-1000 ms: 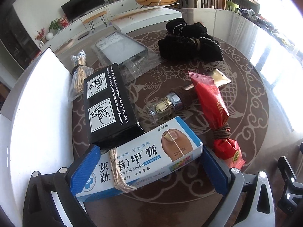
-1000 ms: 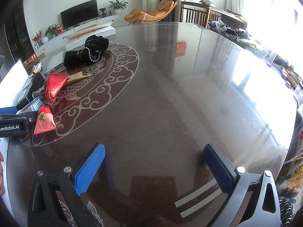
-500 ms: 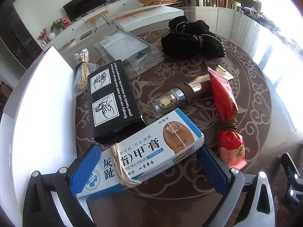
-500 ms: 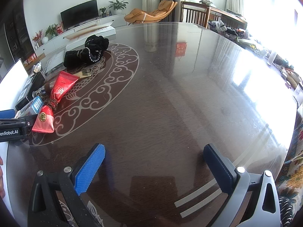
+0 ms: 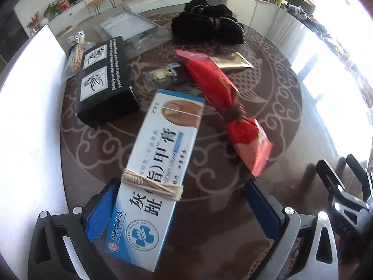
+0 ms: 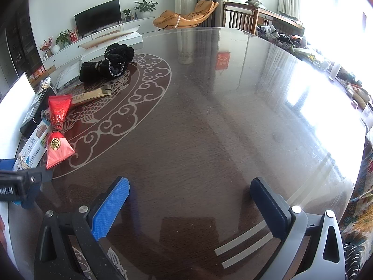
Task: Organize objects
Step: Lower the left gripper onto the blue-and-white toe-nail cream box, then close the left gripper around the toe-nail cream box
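Note:
A white and blue nail cream box (image 5: 158, 165), bound with tan string, lies lengthwise between the fingers of my left gripper (image 5: 184, 207), its near end against the left pad. The jaws are wide apart and do not clamp it. A red packet (image 5: 223, 107) tied with brown cord lies right of the box. A small glass bottle (image 5: 163, 75), a gold tube (image 5: 233, 61), a black box (image 5: 102, 81) and black cloth (image 5: 207, 26) lie beyond. My right gripper (image 6: 188, 205) is open and empty over bare table. The cream box (image 6: 32, 147) and red packet (image 6: 57, 128) show at its far left.
A white board (image 5: 30, 107) runs along the table's left edge. A clear plastic bag (image 5: 130, 29) and a bag of wooden sticks (image 5: 75, 52) sit at the back left. The dark glossy table (image 6: 221, 116) stretches right. The right gripper's body shows in the left wrist view (image 5: 345, 200).
The cream box has swung from lying across my left gripper to pointing away between the fingers. The red packet has shifted and turned. The right gripper has not moved.

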Tool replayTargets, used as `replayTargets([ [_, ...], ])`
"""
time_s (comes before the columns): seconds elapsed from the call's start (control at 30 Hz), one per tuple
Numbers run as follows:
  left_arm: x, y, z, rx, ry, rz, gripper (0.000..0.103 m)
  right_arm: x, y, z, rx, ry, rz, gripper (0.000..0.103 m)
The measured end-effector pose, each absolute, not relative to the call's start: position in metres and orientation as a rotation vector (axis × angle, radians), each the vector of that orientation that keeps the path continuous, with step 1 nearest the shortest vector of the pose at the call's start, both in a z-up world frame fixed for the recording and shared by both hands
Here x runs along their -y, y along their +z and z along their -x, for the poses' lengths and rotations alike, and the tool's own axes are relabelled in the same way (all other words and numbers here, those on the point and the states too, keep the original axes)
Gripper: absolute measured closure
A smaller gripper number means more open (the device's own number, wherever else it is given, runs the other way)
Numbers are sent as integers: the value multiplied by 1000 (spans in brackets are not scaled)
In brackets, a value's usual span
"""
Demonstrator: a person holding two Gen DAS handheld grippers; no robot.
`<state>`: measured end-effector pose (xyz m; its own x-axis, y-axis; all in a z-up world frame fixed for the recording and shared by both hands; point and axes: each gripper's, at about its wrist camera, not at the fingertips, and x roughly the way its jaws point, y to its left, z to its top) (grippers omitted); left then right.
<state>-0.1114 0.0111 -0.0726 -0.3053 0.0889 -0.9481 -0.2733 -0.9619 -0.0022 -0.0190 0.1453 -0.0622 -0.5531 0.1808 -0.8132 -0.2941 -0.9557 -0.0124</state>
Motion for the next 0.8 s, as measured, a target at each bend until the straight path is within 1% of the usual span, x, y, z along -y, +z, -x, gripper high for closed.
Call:
replayTargets([
  [0.23,-15,-71,88,-267,2305,1690,0,-145,-63,19,-182,2549,1313,0],
  [0.37,-1,-67,86,-168,2284,1701,0,-145,-63,20,-182,2547,1312,0],
  [0.43,2,-66,84,-152,2280,1695,0,-144,-63,20,-182,2547,1311,0],
  [0.53,-4,-65,78,-209,2273,1682,0,-145,-63,20,-182,2548,1311,0],
  [0.63,-4,-54,76,-275,2378,1611,0,-145,-63,20,-182,2548,1311,0],
  [0.8,5,-66,103,-257,2416,1707,0,-144,-64,20,-181,2546,1310,0],
])
